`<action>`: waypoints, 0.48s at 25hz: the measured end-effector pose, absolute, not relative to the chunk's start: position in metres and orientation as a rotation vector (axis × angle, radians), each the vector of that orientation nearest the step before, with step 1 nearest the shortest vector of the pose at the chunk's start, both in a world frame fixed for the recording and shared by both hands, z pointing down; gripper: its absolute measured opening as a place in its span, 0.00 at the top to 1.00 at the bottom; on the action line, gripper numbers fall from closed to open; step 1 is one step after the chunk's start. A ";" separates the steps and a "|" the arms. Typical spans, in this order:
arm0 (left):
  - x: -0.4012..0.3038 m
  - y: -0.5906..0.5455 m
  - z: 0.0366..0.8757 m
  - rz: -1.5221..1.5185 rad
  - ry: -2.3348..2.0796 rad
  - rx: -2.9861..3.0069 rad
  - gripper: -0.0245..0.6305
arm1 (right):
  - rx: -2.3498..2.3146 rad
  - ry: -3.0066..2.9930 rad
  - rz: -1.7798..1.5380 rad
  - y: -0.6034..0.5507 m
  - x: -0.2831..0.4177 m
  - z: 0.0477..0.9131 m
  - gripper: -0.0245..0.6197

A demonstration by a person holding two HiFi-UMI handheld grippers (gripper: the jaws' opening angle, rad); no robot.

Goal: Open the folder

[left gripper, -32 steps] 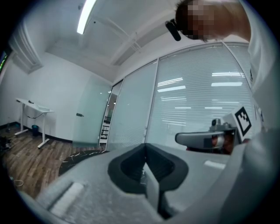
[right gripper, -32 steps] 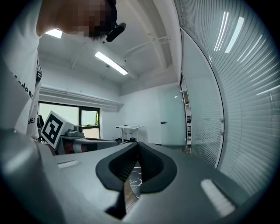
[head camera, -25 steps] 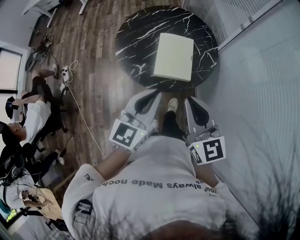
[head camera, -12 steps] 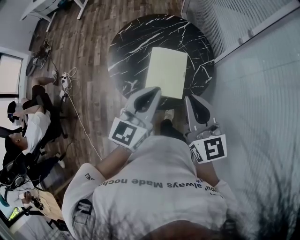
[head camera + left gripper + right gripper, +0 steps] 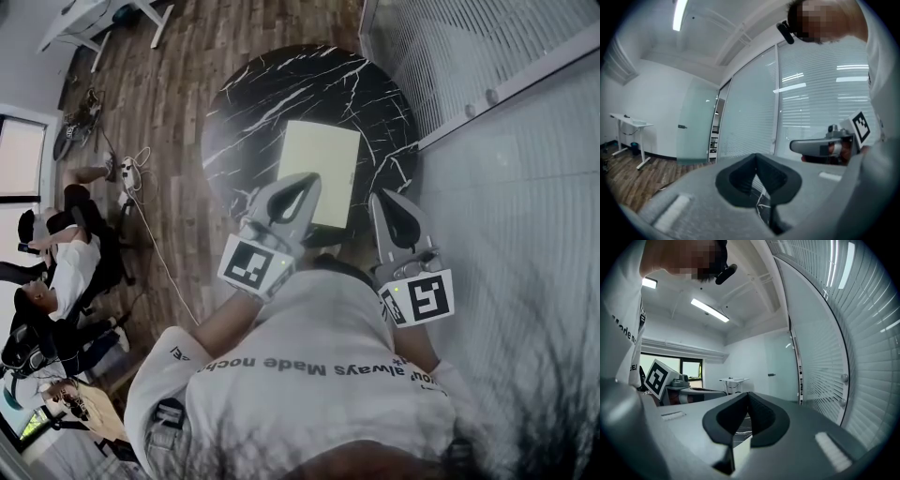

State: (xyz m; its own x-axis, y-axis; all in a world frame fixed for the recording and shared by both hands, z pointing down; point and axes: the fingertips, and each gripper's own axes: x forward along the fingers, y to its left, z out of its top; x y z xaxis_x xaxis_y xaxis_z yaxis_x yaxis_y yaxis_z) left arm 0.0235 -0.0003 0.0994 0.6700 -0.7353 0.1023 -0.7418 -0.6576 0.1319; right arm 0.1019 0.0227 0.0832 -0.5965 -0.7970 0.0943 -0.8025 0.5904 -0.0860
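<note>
Head view, folder: a pale yellow folder [image 5: 319, 173] lies flat and closed on the near right part of a round black marble table [image 5: 248, 103].
Head view, tongs: the left gripper [image 5: 302, 180] points over the folder's near left corner. The right gripper [image 5: 387, 197] is just right of its near edge. No contact is visible.
Left gripper view: jaw tips together, nothing between them. Marble shows in the gap below.
Right gripper view: jaw tips together, empty. The folder's pale edge shows below.
Handling, judged: light, thin, with a flexible cover, and likely to slide on polished marble.
Grip point, judged: pinch the top cover's free edge and pin the rest down. The spine side cannot be told.
</note>
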 end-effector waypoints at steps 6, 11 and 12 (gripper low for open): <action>0.025 -0.034 0.107 0.069 -1.272 2.701 0.96 | 1.333 -2.771 0.200 -0.015 0.107 0.093 0.96; 0.010 -0.053 0.113 0.088 -1.287 2.667 0.96 | 1.301 -2.773 0.220 -0.036 0.092 0.095 0.96; 0.007 -0.057 0.114 0.092 -1.286 2.664 0.96 | 1.301 -2.772 0.223 -0.041 0.089 0.095 0.96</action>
